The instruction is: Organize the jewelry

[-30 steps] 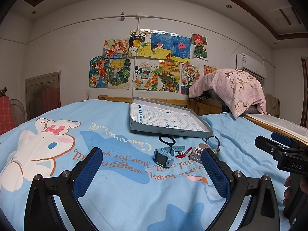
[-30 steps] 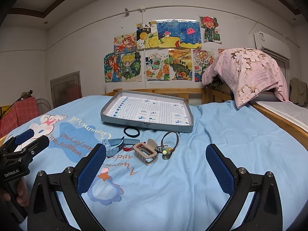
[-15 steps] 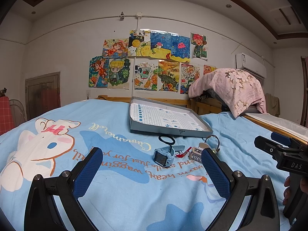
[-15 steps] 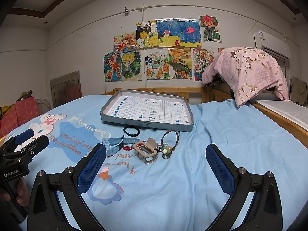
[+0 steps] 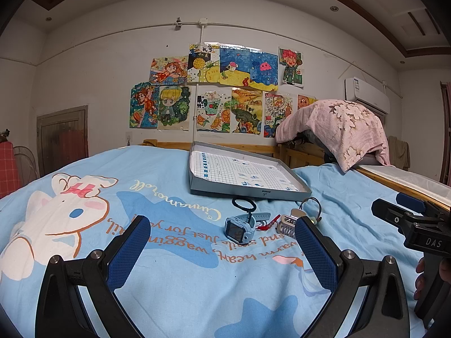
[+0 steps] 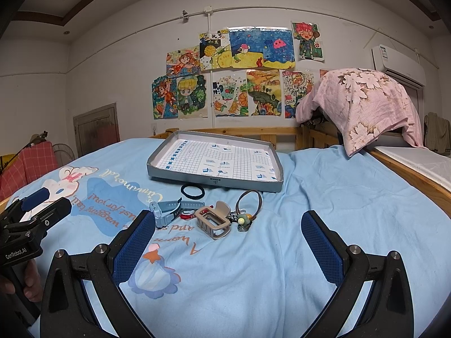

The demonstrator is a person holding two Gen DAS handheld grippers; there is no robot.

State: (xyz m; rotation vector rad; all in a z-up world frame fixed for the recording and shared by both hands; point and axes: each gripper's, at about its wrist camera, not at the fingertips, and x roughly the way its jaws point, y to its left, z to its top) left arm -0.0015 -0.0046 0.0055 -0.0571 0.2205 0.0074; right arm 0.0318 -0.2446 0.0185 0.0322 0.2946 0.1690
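Observation:
A grey tray (image 5: pixel 248 190) (image 6: pixel 214 181) with a gridded paper lining lies on the blue bedsheet. In front of it lie a black hair tie (image 5: pixel 243 203) (image 6: pixel 192 190), a light blue watch (image 5: pixel 238 228) (image 6: pixel 166 211), a small red item (image 5: pixel 267 223), a beige claw hair clip (image 5: pixel 286 222) (image 6: pixel 212 222) and a brown loop with a green and white charm (image 6: pixel 248 205). My left gripper (image 5: pixel 222 242) is open and empty, just short of the watch. My right gripper (image 6: pixel 228 239) is open and empty, just short of the hair clip.
The blue cartoon bedsheet (image 6: pixel 310 197) covers the whole bed. A wooden headboard (image 6: pixel 253 132) runs behind the tray. A pink floral cloth (image 6: pixel 363 104) drapes over something at the right. Each gripper shows in the other's view, the right one (image 5: pixel 417 231) and the left one (image 6: pixel 31 219).

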